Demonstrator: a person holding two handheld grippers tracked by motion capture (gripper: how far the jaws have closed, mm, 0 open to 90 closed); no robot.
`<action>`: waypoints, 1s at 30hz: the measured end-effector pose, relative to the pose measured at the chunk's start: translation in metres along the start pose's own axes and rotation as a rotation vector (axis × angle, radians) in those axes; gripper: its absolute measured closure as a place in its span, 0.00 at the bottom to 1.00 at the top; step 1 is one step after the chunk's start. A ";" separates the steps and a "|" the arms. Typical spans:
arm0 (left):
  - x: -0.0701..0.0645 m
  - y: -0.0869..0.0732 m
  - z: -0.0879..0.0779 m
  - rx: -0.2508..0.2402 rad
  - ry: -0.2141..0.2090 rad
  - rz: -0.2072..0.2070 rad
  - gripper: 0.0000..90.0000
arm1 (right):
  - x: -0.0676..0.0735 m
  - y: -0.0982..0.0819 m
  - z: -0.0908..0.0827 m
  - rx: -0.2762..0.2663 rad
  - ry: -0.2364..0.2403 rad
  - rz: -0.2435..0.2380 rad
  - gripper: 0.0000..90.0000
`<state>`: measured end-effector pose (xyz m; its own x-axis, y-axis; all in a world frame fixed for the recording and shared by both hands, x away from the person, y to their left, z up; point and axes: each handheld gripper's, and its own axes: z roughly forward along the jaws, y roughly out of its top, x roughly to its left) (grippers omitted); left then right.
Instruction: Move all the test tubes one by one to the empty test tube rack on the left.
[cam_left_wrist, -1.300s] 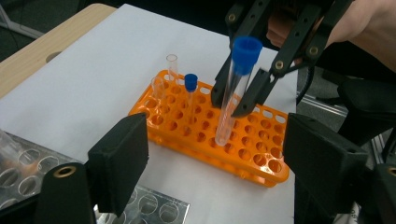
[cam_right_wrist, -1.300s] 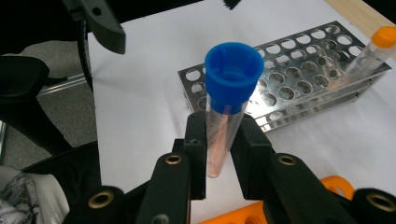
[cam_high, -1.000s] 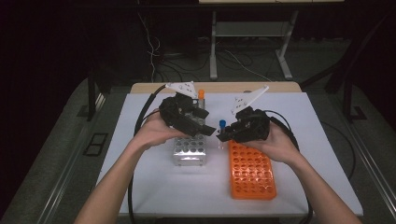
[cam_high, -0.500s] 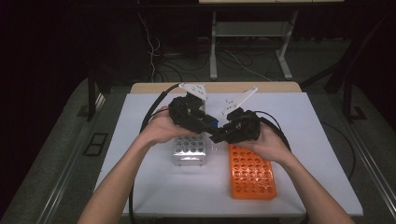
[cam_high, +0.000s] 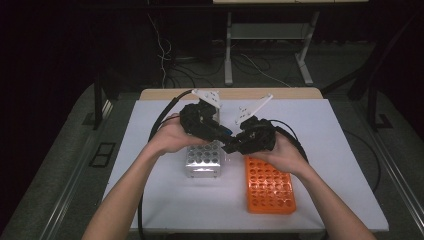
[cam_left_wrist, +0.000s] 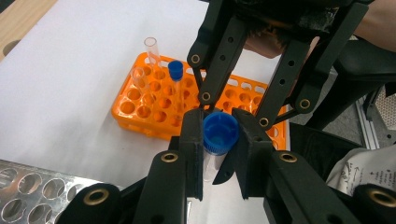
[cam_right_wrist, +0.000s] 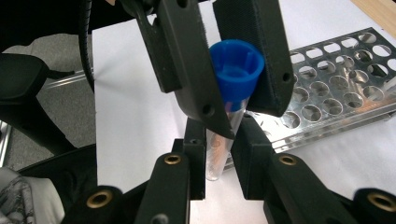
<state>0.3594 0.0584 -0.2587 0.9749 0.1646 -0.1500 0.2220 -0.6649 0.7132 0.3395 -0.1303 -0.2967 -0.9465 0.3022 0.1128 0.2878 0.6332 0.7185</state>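
a: left gripper (cam_left_wrist: 217, 140) first. its two black jaws have just been closing and now clamp the blue screw cap (cam_left_wrist: 220, 133) of a clear plastic tube (cam_right_wrist: 222, 149), one pad on each side of the cap.

b: agreed. seen along the right gripper (cam_right_wrist: 218, 154), the same tube runs down from the cap into that gripper's own jaws, which are pressed on the clear body low down. so right gripper clamped on the tube body, left on its cap.

a: tube tilted, cap end toward the left gripper. held in the air between the two hands, over the white table sheet (cam_high: 330, 130).

b: from the high view the two grippers meet tip to tip just above the gap between the racks. left hand (cam_high: 170, 137) and right hand (cam_high: 280, 152) each wrap a gripper body.

a: outward now. silver metal rack with round holes (cam_high: 202, 160) sits under the left gripper. orange plastic rack with round holes (cam_high: 269, 185) lies to its right, near the right hand.

b: in the orange rack, left gripper view: one slim blue-capped tube (cam_left_wrist: 175, 74) standing upright, and two open clear tubes (cam_left_wrist: 150, 49) beside it at the far corner.

a: black cables (cam_high: 162, 117) trail off both grippers across the sheet.
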 end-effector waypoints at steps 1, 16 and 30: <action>0.000 0.000 0.000 0.001 -0.001 0.002 0.83 | 0.000 0.000 0.000 0.000 0.000 0.002 0.84; 0.008 0.007 -0.006 -0.003 0.017 -0.003 0.83 | -0.003 -0.003 -0.012 -0.027 -0.035 0.028 0.68; 0.019 0.011 -0.016 -0.016 0.060 -0.022 0.83 | -0.007 -0.009 -0.030 -0.067 -0.097 0.072 0.46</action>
<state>0.3801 0.0662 -0.2427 0.9668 0.2227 -0.1254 0.2429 -0.6488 0.7211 0.3389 -0.1596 -0.2834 -0.9043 0.4148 0.1007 0.3408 0.5594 0.7556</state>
